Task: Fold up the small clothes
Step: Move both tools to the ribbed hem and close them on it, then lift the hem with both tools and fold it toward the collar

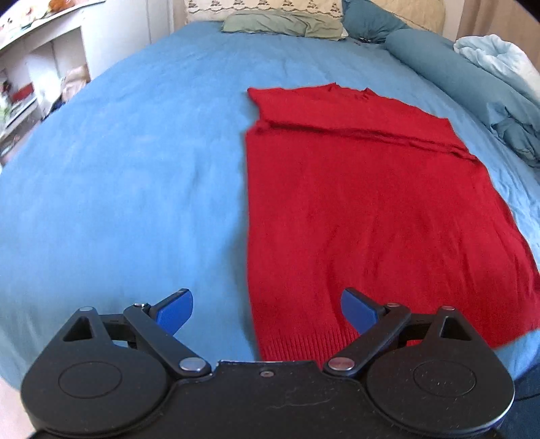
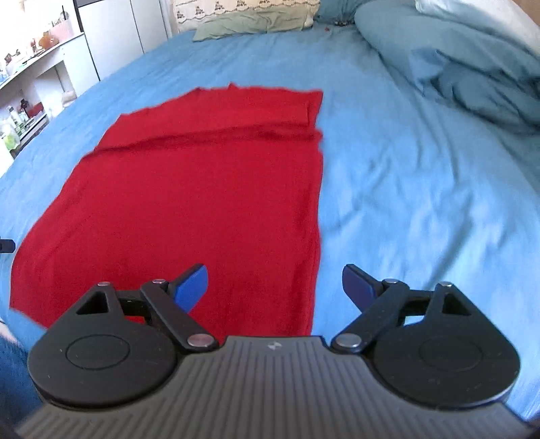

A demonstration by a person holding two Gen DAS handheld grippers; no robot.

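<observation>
A red knit garment (image 1: 371,209) lies flat on the blue bedsheet (image 1: 135,185), folded into a long rectangle with its sleeves laid across the far end. It also shows in the right wrist view (image 2: 202,189). My left gripper (image 1: 266,309) is open and empty, above the garment's near left corner at the ribbed hem. My right gripper (image 2: 275,287) is open and empty, above the garment's near right edge. A small dark part of the left gripper (image 2: 6,246) shows at the left edge of the right wrist view.
Pillows (image 1: 283,23) lie at the head of the bed. A bunched blue duvet (image 2: 472,67) lies along the right side. White shelves (image 1: 40,67) with small items stand to the left of the bed. The bedsheet (image 2: 422,202) spreads on both sides of the garment.
</observation>
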